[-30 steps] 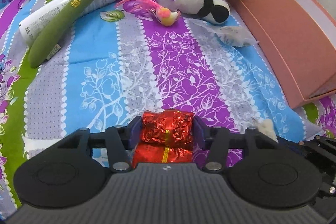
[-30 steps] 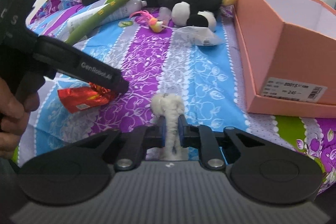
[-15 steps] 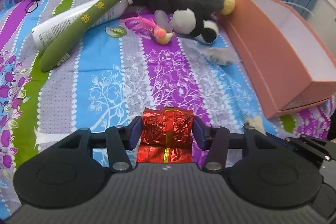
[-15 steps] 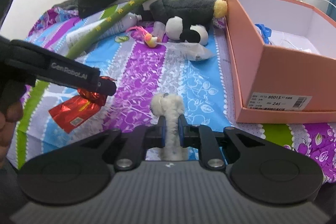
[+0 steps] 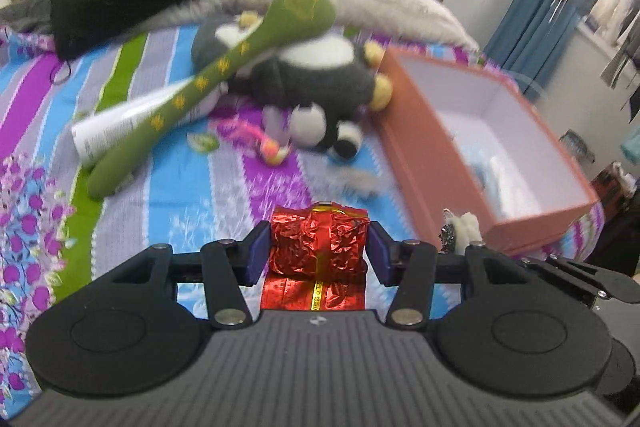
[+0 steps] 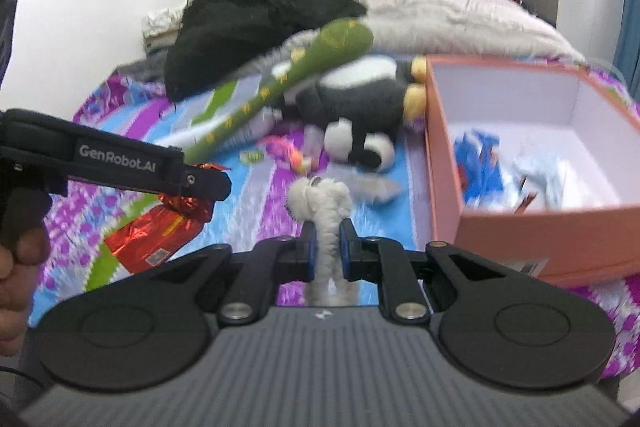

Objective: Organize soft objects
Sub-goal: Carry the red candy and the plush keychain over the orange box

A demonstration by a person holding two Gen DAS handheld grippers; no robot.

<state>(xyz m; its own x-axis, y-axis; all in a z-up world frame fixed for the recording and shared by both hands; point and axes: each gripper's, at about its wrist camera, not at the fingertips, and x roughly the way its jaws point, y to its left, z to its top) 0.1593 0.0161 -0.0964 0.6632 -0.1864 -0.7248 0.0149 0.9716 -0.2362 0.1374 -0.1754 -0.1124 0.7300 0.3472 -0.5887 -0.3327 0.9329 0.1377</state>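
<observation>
Left tongs (image 5: 318, 253) clamp a red foil packet (image 5: 318, 247); right tongs (image 6: 328, 251) pinch a white fluffy toy (image 6: 326, 203), an orange box (image 6: 520, 163) just beyond to their right.

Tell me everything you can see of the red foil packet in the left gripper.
The red foil packet is shiny, crinkled metallic wrap with a gold strip down its front. The left gripper pinches its bunched upper part between blue-padded fingers; the flatter lower part hangs free, tilted, clear above the striped bedspread. Nothing else touches it.
</observation>
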